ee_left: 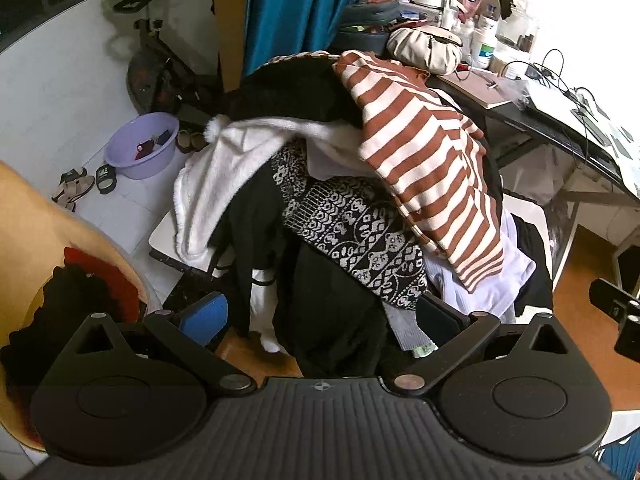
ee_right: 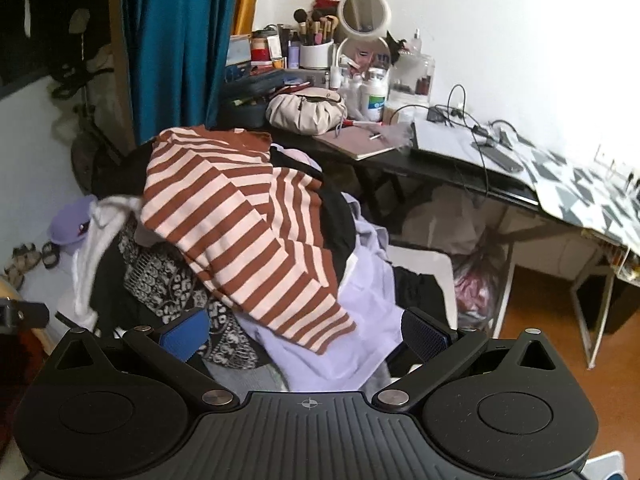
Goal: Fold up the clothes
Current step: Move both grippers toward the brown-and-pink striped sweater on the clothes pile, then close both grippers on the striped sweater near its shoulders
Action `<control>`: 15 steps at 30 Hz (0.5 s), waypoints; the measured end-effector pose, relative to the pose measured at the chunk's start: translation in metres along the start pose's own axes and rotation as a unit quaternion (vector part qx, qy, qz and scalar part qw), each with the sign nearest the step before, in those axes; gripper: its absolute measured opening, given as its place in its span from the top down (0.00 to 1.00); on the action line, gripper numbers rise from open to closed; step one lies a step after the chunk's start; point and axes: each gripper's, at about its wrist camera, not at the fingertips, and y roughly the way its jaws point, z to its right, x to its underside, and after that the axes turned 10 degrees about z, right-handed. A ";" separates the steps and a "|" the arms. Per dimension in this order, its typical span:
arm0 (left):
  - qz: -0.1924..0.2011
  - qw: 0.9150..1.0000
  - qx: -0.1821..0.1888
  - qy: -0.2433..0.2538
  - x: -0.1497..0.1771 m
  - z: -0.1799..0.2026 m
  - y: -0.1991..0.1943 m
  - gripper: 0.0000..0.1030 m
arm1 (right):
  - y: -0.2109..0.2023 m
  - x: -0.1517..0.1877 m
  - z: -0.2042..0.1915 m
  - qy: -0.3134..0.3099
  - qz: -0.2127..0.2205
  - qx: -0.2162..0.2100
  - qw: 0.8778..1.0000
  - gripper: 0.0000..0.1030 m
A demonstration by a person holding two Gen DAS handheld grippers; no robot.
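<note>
A heap of clothes lies on a chair ahead of both grippers. On top is a brown-and-cream striped top (ee_left: 428, 152) (ee_right: 248, 216). Under it are a black-and-white patterned garment (ee_left: 352, 232) (ee_right: 160, 276), a white fleece (ee_left: 228, 176), black garments (ee_left: 320, 312) and a pale lilac garment (ee_right: 352, 320). My left gripper (ee_left: 320, 316) is open, its jaws wide apart just short of the black garment. My right gripper (ee_right: 304, 336) is open, its jaws either side of the lilac garment and the striped hem, holding nothing.
A black desk (ee_right: 440, 168) crowded with cosmetics, a beige bag (ee_right: 308, 112) and cables stands at the right. A teal curtain (ee_right: 176, 40) hangs behind. A lilac basin (ee_left: 142, 144) and sandals (ee_left: 72, 188) are on the tiled floor at left. Red and black cloth (ee_left: 80, 292) lies lower left.
</note>
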 end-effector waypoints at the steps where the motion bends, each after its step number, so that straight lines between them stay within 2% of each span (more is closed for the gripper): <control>1: -0.002 1.000 -0.002 0.002 -0.001 0.001 0.001 0.01 | 0.001 -0.001 0.001 0.003 -0.001 -0.004 1.000 0.01; 6: -0.019 1.000 -0.010 0.014 -0.004 0.011 0.012 0.01 | 0.009 -0.004 0.011 0.033 -0.010 -0.007 0.999 0.01; 11: -0.034 0.999 0.002 0.002 -0.010 0.020 0.026 0.01 | 0.021 -0.004 0.024 0.041 -0.022 0.000 0.999 0.01; 15: -0.045 0.999 -0.003 0.001 -0.019 0.028 0.045 0.01 | 0.042 -0.005 0.040 0.055 -0.034 0.014 0.998 0.01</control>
